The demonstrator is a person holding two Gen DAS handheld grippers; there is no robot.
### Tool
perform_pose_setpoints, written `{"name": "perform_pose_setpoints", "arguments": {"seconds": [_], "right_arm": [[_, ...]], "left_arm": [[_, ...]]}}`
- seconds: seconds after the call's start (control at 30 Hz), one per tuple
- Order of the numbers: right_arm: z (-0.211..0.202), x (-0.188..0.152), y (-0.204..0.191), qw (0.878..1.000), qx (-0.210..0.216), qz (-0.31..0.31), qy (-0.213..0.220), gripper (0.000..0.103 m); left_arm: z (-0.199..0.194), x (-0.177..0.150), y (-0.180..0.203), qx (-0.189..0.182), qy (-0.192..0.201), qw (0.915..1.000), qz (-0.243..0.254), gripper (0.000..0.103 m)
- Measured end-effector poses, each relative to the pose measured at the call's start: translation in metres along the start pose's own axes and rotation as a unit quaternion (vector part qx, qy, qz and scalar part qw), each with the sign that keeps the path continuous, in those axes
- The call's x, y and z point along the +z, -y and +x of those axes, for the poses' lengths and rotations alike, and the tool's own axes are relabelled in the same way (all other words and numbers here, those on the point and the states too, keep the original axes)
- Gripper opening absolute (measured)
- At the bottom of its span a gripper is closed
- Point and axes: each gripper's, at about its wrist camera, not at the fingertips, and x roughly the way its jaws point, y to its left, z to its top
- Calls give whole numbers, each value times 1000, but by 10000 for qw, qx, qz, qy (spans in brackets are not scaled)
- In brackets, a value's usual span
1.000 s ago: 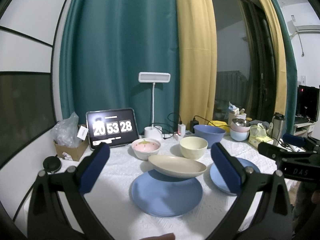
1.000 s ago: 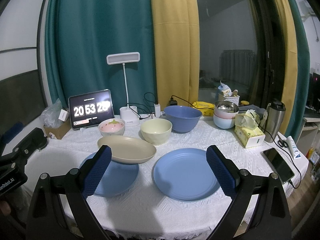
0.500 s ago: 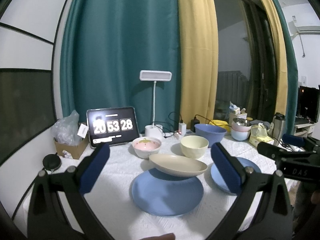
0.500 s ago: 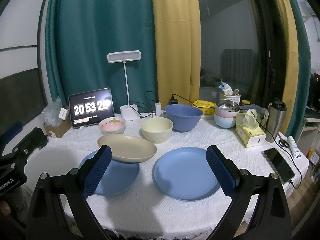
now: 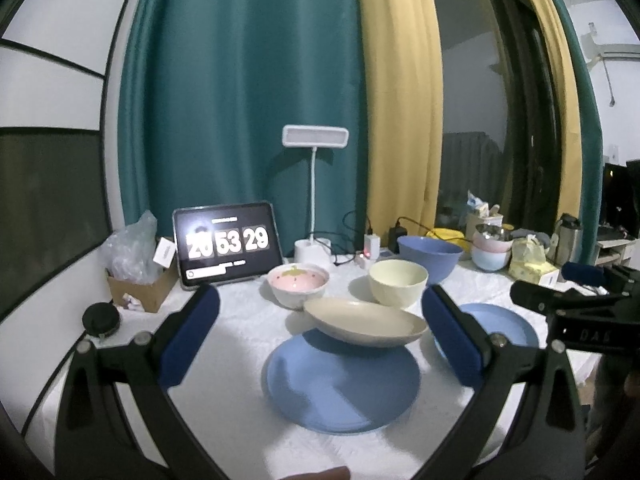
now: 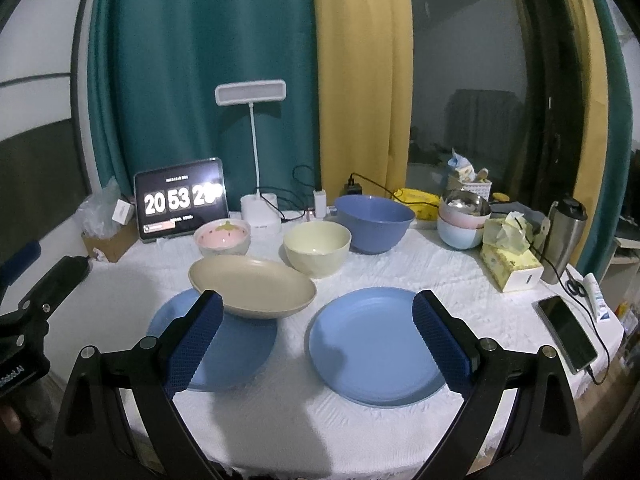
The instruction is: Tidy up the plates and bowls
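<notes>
1. You are holding both grippers wide and empty: left gripper (image 5: 320, 336), right gripper (image 6: 318, 344), both hanging back from the dishes.
2. Nothing is looking sorted yet. The beige plate (image 6: 252, 287) is resting on the left blue plate (image 6: 212, 350); the right blue plate (image 6: 378, 346) is lying alone.
3. The pink bowl (image 6: 223, 236), cream bowl (image 6: 317, 249) and blue bowl (image 6: 374, 222) are standing unstacked on the tabletop (image 6: 420, 268), waiting.

Dim, cool indoor light; the glowing rectangular tablet clock screen (image 6: 182, 201) blooms with glare. Soft shadows lie under the tilted beige oval plate (image 5: 366, 321). Fisheye bends and darkens the edges.
</notes>
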Motion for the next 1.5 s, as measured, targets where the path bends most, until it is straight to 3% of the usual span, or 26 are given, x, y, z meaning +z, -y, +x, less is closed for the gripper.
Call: {"name": "perform_pose_setpoints", "arguments": {"seconds": [0.67, 0.87, 1.5], "right_arm": [[66, 10, 9, 9988, 163, 143, -438, 98], [85, 14, 15, 9981, 194, 168, -563, 98], [159, 24, 28, 9931, 343, 354, -1061, 98]], "left_arm": [[58, -10, 2, 136, -600, 9981, 87, 102], [87, -14, -1, 89, -1017, 9947, -79, 102], [170, -14, 5, 87, -1622, 9867, 82, 101]]}}
